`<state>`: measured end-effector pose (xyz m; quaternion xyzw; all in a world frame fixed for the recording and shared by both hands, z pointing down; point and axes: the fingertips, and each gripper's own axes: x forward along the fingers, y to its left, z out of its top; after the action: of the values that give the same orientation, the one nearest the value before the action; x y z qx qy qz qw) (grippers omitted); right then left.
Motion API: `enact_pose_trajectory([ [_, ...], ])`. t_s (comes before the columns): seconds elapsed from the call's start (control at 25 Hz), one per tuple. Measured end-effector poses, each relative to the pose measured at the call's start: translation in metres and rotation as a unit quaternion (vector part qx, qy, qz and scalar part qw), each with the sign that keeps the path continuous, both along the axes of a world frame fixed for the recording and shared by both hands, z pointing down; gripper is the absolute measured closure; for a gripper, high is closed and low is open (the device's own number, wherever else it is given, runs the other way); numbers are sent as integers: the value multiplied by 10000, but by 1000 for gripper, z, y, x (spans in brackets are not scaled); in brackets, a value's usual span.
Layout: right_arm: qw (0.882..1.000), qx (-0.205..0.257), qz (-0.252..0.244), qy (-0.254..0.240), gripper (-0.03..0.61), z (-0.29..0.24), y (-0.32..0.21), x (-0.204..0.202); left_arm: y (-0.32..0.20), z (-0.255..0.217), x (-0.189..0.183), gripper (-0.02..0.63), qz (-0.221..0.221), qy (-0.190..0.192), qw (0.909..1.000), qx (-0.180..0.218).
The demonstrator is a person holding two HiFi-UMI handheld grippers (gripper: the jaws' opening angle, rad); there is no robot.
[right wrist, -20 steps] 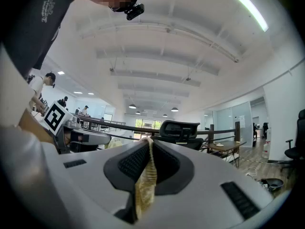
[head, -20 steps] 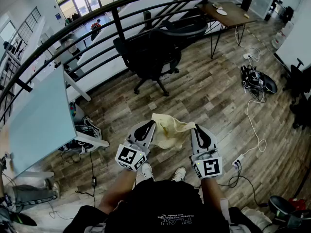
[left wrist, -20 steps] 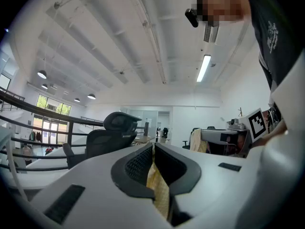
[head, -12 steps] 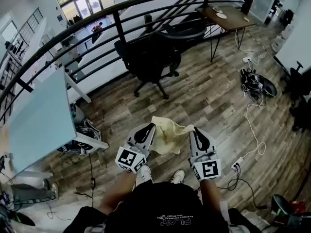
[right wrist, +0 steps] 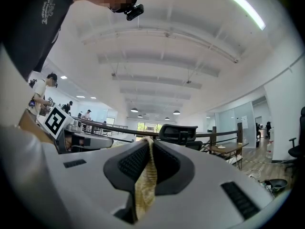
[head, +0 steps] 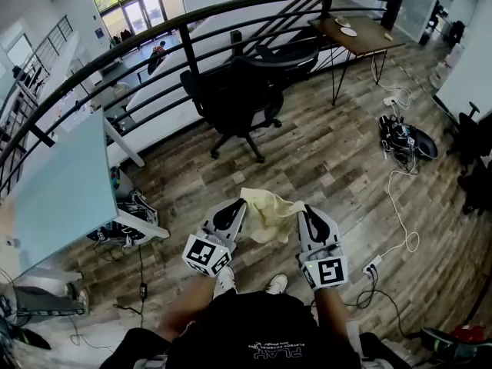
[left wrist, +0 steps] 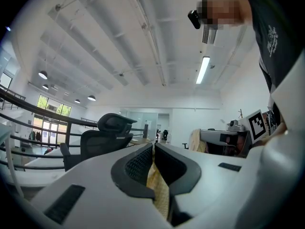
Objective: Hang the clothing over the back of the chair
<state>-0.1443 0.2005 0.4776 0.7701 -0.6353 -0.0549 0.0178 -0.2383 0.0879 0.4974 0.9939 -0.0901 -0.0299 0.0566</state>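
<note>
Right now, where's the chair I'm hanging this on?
In the head view the black office chair stands upper centre, by the curved railing, left of the wooden desk and ahead of the yellow clothing.

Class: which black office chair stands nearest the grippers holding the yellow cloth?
The black chair straight ahead, before the railing; the others stand farther off.

Left gripper (left wrist: 153,149) jaws tight on yellow clothing (left wrist: 156,185); black chair (left wrist: 97,141) beyond, near a dark railing (left wrist: 68,137)
</note>
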Motion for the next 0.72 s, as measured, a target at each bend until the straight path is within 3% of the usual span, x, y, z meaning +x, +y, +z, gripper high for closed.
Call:
enact_pose_trajectory([
  [0.72, 9994, 156, -251, -197, 540, 1, 45, 47, 48, 14, 47, 586, -274, -266, 9991, -164],
])
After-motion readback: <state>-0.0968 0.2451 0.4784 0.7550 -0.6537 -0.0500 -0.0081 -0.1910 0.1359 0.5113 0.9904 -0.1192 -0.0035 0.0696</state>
